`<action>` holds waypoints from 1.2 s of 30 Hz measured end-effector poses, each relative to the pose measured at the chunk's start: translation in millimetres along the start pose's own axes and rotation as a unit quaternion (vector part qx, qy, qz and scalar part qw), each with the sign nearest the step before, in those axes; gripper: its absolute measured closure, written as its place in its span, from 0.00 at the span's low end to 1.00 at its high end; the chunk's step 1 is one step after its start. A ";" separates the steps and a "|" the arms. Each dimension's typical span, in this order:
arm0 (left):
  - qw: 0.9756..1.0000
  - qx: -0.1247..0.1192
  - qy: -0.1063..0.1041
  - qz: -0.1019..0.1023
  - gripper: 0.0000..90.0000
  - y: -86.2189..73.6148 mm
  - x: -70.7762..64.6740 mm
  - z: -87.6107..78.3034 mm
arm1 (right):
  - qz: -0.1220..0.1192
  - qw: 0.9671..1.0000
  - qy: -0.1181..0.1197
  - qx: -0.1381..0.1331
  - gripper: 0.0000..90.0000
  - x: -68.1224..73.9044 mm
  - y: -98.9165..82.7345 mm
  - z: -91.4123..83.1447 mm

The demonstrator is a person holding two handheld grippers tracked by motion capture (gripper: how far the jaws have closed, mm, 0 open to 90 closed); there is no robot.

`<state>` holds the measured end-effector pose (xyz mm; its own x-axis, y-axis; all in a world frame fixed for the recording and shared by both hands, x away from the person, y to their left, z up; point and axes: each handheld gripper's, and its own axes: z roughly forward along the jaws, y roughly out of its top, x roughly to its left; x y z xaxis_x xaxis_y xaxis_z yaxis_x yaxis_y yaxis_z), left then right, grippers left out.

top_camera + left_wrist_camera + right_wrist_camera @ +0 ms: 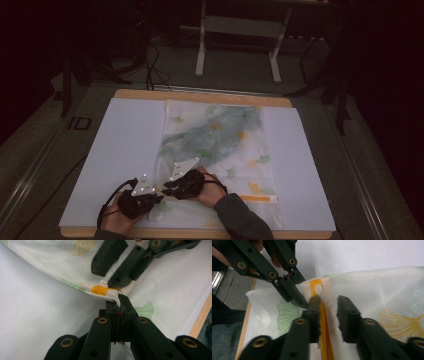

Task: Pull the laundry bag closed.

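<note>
A white sheet (125, 145) covers the wooden table (200, 95) in a dim room, no writing legible, and at its near edge the left gripper (159, 192) pinches the mesh bag (220, 140) corner while the right gripper (328, 307) straddles the orange zipper (324, 340), jaws apart.

Left gripper (117, 306) clamped, right gripper (328, 306) seemingly parted
</note>
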<state>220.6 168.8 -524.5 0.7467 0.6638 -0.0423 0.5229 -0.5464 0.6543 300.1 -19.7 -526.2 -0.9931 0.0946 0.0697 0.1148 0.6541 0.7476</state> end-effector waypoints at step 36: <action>1.000 0.000 -0.003 0.005 0.98 -1.3 0.9 -1.1 | -0.020 0.999 0.039 0.026 0.96 -1.9 2.9 5.6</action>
<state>220.1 170.7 -524.6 0.7543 0.6552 -0.0405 0.5152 -0.5526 0.6552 302.4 -13.8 -527.8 -0.9957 0.0106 0.0922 0.0736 0.6951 0.7151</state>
